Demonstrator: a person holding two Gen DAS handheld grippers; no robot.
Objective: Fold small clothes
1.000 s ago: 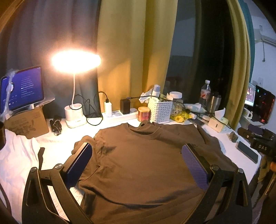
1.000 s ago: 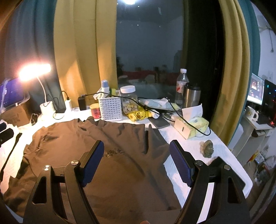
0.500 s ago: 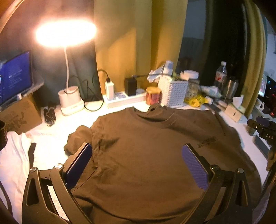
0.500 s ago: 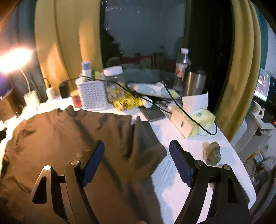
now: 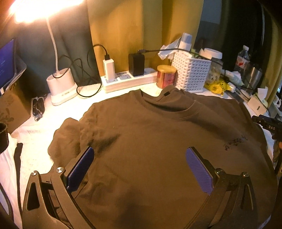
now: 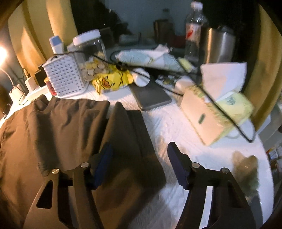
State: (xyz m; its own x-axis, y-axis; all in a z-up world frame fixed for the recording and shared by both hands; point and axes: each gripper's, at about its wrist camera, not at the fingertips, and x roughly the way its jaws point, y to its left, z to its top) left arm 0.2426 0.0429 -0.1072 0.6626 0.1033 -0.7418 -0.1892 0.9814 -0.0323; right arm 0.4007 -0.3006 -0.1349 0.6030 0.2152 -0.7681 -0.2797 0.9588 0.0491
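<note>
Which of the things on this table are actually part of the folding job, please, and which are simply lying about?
Part of the job:
brown T-shirt, spread flat
left gripper, open over the shirt
right gripper, jaws just been closing, nothing pinched, over the sleeve

Lying about:
desk lamp
power strip
white basket
tissue box
water bottle

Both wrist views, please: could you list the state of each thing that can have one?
Shirt: spread flat, front up, unfolded.
Right sleeve: lying out on the cloth, not folded in.
Left tool: open over the shirt, gripping nothing.
Right tool: open, jaws just closing, sleeve between them, not pinched.
Lamp: on.
Jar: lid on.
Bottle: upright, capped.
</note>
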